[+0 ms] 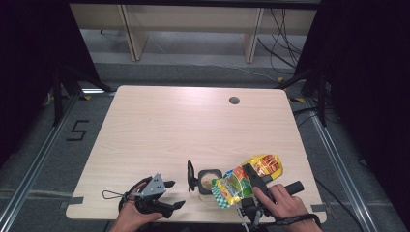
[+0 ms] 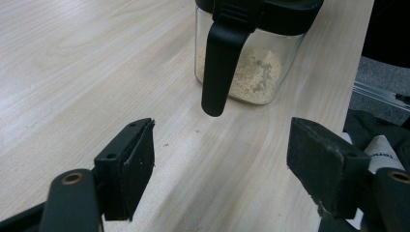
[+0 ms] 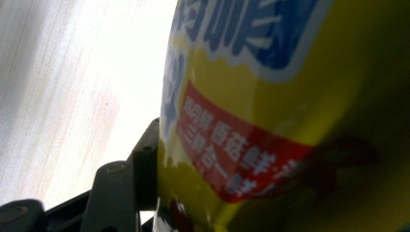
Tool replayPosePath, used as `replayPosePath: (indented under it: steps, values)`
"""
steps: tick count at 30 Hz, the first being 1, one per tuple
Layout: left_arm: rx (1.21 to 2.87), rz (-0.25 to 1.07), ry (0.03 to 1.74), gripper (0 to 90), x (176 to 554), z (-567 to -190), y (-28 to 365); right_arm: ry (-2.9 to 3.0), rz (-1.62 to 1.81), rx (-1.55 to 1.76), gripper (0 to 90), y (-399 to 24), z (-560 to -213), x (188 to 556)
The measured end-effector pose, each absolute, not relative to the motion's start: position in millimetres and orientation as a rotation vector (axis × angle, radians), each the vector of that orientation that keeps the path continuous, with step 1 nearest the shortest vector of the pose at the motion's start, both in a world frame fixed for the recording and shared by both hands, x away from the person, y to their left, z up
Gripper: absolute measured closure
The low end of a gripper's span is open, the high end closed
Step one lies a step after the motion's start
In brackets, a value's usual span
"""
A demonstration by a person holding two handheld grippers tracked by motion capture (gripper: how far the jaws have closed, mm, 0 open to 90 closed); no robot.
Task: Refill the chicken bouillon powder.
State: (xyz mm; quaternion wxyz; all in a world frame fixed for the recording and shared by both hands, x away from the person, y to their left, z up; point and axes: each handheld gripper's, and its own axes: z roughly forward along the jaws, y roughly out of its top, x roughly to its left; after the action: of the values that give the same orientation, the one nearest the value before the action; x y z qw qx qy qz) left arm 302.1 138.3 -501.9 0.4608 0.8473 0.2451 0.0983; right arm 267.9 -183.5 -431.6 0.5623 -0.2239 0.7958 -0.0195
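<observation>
Packet (image 1: 246, 179) pinched in right tongs (image 1: 251, 180) | left tongs (image 2: 220, 159) spread, empty | left gripper view: powder in jar (image 2: 251, 72)

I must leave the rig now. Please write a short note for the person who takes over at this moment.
Right gripper: shut on the yellow seasoning bag, tilted over the container.
Left gripper: open, empty, low over the table, facing the container.
Clear container: near the front edge, lid flipped open, some beige granules inside.
Done: lid open, bag lifted.
Left, probably: pour, put bag down, close lid.
</observation>
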Motion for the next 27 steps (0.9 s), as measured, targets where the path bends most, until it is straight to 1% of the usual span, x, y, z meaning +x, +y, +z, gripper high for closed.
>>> replayPosePath:
  steps: [3, 5, 7, 12, 27]
  values:
    - [2.078, 0.232, 0.618, 25.0, 301.6, -502.4, 137.9, 1.867, -0.04, -0.524, 42.9, -183.7, -431.6, 267.6]
    - [2.087, 0.242, 0.593, 24.8, 302.8, -502.0, 138.5, 1.878, -0.046, -0.515, 42.9, -183.7, -431.6, 266.8]
    - [2.076, 0.233, 0.631, 24.8, 300.8, -502.2, 137.7, 1.878, -0.037, -0.49, 42.9, -183.5, -433.2, 265.6]
    - [2.078, 0.231, 0.628, 24.7, 301.3, -502.5, 138.0, 1.883, -0.053, -0.485, 43.0, -183.8, -434.5, 264.6]
    - [2.072, 0.228, 0.63, 24.7, 301.2, -502.5, 137.8, 1.858, -0.07, -0.548, 43.1, -181.5, -432.2, 265.3]
